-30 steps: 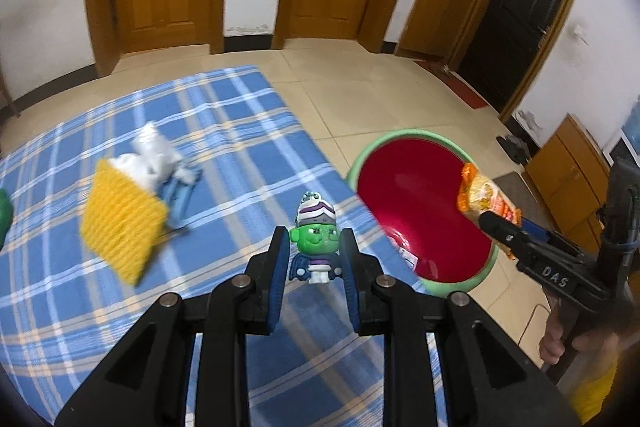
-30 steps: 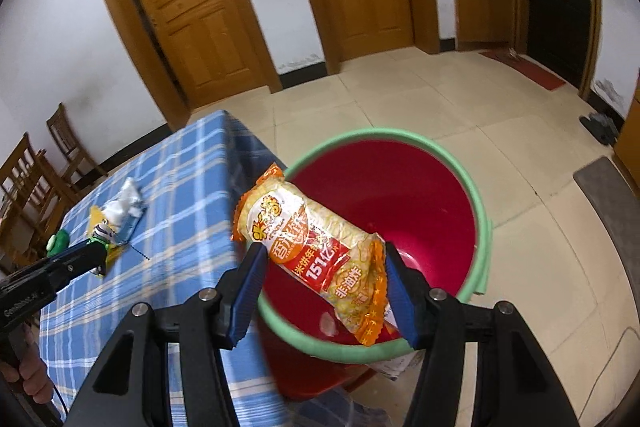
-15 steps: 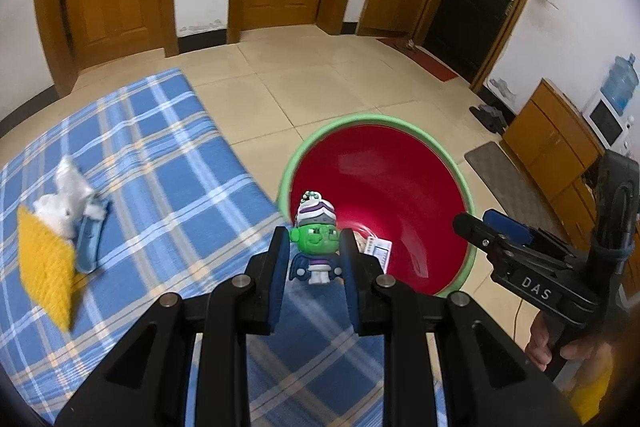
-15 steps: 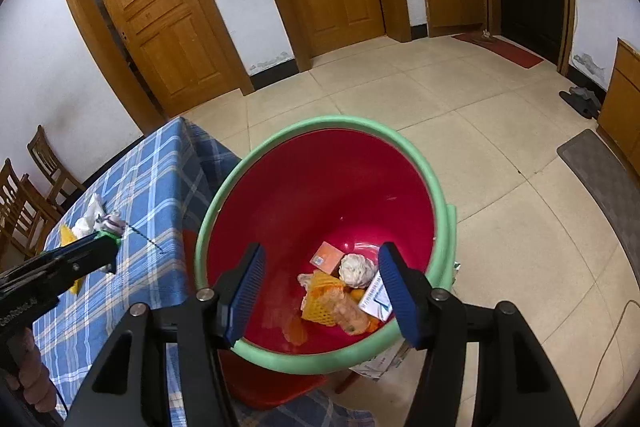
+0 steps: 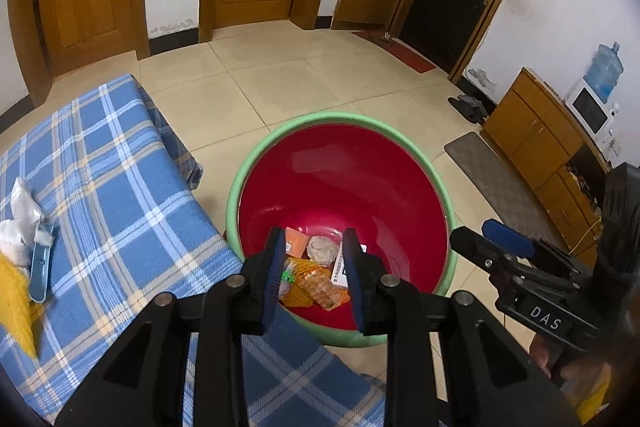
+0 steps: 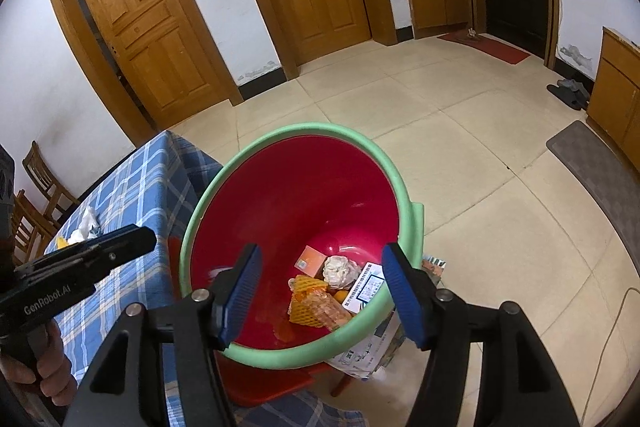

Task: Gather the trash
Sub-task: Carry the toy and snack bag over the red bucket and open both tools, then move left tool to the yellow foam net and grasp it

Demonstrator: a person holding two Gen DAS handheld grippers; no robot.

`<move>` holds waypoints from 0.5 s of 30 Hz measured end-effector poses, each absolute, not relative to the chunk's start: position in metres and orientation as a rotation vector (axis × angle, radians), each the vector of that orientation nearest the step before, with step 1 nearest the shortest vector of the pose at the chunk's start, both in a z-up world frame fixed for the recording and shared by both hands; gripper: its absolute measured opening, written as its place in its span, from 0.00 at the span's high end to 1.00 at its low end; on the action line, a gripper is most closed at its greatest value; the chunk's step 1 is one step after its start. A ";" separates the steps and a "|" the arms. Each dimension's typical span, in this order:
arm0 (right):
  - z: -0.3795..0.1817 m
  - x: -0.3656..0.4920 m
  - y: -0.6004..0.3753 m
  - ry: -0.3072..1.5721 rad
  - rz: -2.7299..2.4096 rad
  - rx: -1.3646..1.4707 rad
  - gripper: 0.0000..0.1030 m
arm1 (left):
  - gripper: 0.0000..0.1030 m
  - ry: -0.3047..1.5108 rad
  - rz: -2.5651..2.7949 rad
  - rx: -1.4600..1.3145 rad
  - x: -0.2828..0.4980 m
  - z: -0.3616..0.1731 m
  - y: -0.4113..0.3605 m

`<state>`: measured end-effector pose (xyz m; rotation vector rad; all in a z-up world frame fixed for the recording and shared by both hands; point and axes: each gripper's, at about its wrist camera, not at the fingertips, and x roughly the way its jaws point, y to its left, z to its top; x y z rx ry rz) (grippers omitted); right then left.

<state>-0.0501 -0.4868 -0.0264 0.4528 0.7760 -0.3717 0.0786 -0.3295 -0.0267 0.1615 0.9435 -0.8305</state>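
Dropped since the earlier frames: green toy figure gone from left claw [image 5: 313,277], now lying in the red bin [image 5: 340,131] with the rest; snack packet likewise gone from right claw [image 6: 320,297] and down in the bin. Both claws released, jaws spread, nothing between them.

Left claw parked above the bin's 7 o'clock rim, aimed into the opening, presumably so the drop landed inside and not on the table. Green toy [image 5: 287,277] glimpsed just beside the left finger pad, at the bottom of the bin, against the yellow mesh [image 5: 302,287] and orange snack packet [image 5: 325,293]. White paper wad [image 5: 322,250] at 12 o'clock of those, orange card at 11 o'clock.

Right claw held over the bin's 5 o'clock side, also facing down the opening; same heap seen from there: snack packet [image 6: 326,307], paper wad [image 6: 340,269].

Outward: blue checked tablecloth [image 5: 100,195] at 9 o'clock of the bin, touching or nearly touching its rim. More trash left there, well apart from the bin: white crumpled wrapper [image 5: 18,223], blue strip-like item [image 5: 40,267], yellow sponge-like piece [image 5: 14,303] at the far edge. Judged next: swing back to the table for these.
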 end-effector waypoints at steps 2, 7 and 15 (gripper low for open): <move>-0.027 -0.050 -0.487 0.776 -0.371 0.456 0.37 | 0.71 0.941 -0.827 0.161 0.079 -0.026 -0.329; -0.026 -0.051 -0.485 0.774 -0.362 0.460 0.36 | 0.71 0.942 -0.801 0.155 0.081 -0.024 -0.322; -0.021 -0.050 -0.477 0.771 -0.335 0.460 0.34 | 0.71 0.913 -0.738 0.133 0.089 -0.015 -0.292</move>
